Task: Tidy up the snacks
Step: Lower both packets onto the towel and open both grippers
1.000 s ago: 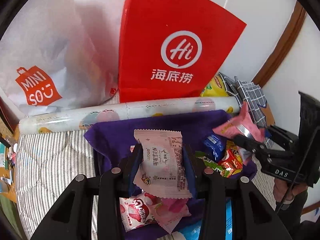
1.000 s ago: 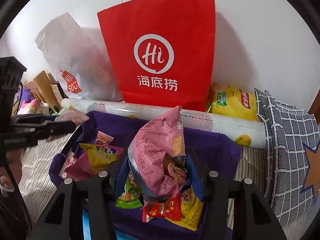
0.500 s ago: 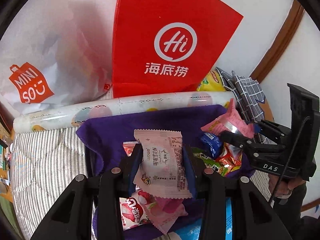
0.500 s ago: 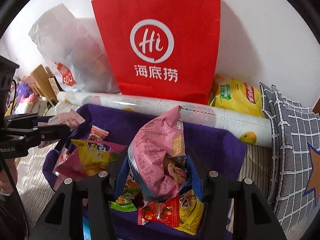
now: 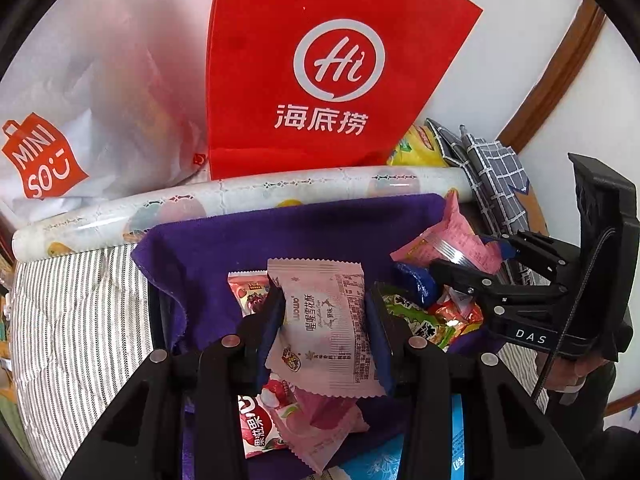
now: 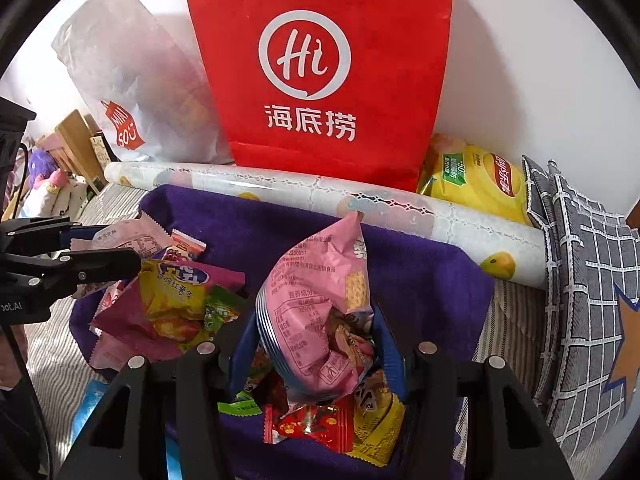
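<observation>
Snacks: L jaws grip pale packet [image 5: 326, 320], R pink [image 6: 320, 312].

My left tongs [image 5: 324, 316] and right tongs [image 6: 316, 344] are black plastic with silver screws and blue pads [image 5: 271, 320] (one body has white letters "DAS" and a black cable).

Place: a home, likely a bedroom.
Surface: a striped quilted cover [image 5: 76, 300] lay at 8 o'clock.
Back wall: shopping bags [image 6: 320, 60] leaned at 12 o'clock.
Right side: a checked cushion [image 6: 588, 272] sat at 3 o'clock.
Far left: wooden furniture [image 6: 76, 140] stood at 10 o'clock.
</observation>
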